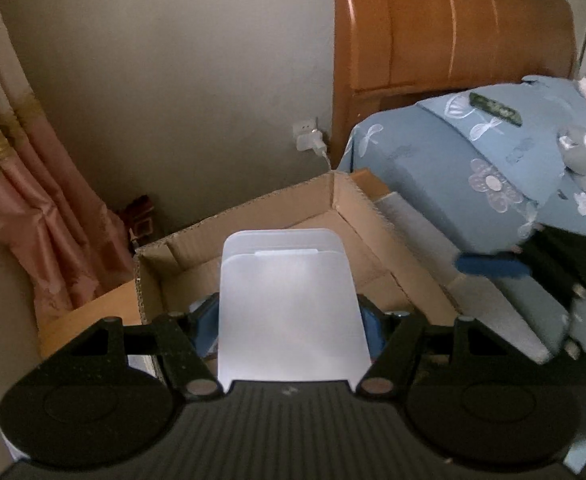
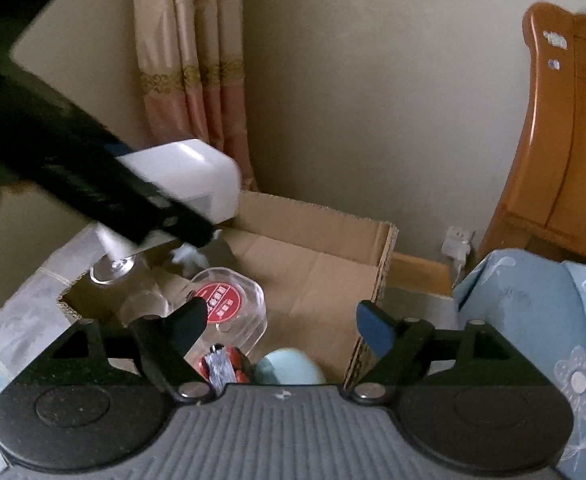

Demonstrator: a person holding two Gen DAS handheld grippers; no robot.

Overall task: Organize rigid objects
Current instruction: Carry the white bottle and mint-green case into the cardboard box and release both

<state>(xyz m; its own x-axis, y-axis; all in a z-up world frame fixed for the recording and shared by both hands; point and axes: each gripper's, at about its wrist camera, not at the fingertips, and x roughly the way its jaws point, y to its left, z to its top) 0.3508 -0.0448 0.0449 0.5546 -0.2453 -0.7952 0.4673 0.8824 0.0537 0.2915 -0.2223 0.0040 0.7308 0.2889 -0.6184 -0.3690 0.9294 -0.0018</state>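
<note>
A: Left wrist view first. The left gripper (image 1: 289, 320) is pinching a white plastic holder (image 1: 289, 304), blue pads pressed on both its sides. It's carried above the near edge of the open cardboard box (image 1: 253, 216); the box runs toward 12 o'clock. Bed with blue quilt (image 1: 473, 168) at 2 o'clock, curtain (image 1: 21, 184) at 9.

B: And the other hand?

A: At 3 o'clock in that view, only a blurred blue finger and black frame. Right wrist view: the right gripper (image 2: 281, 328) is spread wide, nothing between the fingers, no earlier frame to compare. The holder shows at 10 o'clock, white block under the black frame of the left tool, above the box's far-left corner.

B: Box contents?

A: A clear lidded container with red label (image 2: 233, 304), a wine glass (image 2: 113, 270) at 10, a pale blue round thing (image 2: 293, 366) and a red-and-silver item (image 2: 225, 364) at 6. Far half is bare cardboard.

B: Progress?

A: My read: several items boxed, holder not yet down. What else is left I can't see.
</note>
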